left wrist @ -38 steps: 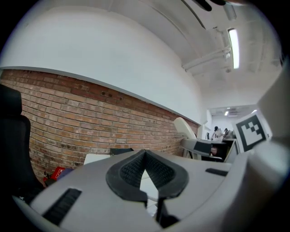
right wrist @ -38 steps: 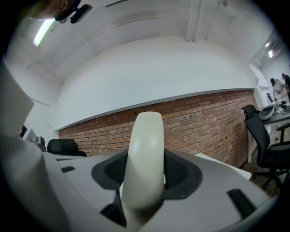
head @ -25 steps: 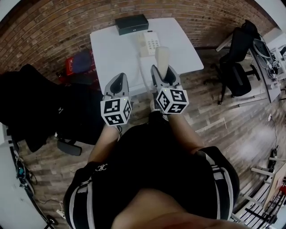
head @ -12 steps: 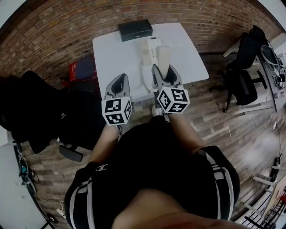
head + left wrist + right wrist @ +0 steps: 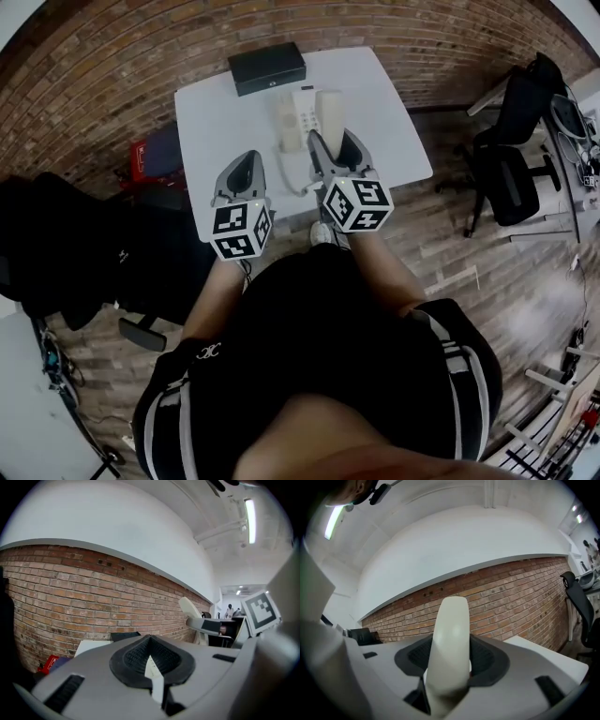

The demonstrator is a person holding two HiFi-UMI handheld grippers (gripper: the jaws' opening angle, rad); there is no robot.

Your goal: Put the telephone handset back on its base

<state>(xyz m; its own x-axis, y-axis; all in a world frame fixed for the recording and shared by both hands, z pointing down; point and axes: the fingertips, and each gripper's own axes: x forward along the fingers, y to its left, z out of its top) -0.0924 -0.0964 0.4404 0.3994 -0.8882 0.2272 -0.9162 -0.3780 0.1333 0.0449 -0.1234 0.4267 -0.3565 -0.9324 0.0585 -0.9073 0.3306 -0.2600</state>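
**A:** Brick wall (image 5: 511, 597) behind, white table (image 5: 211, 112) in front. Why is the handset (image 5: 330, 108) sticking out like that?

**B:** Because the right gripper (image 5: 335, 143) is clamped on its lower end, leaving the long cream body free ahead to be laid down. It hangs just right of the telephone base (image 5: 293, 119), not on the cradle.

**A:** And the other one?

**B:** That's the left gripper (image 5: 246, 159), pinched together on nothing, only a thin slit between its jaws. It sits left of the base, perhaps ready to steady it.

**A:** Room to move?

**B:** Bare table lies either side of the base. A black box (image 5: 267, 67) stands behind it at the far edge. The coiled cord (image 5: 292, 176) loops toward the near edge, so I'd come in from above.
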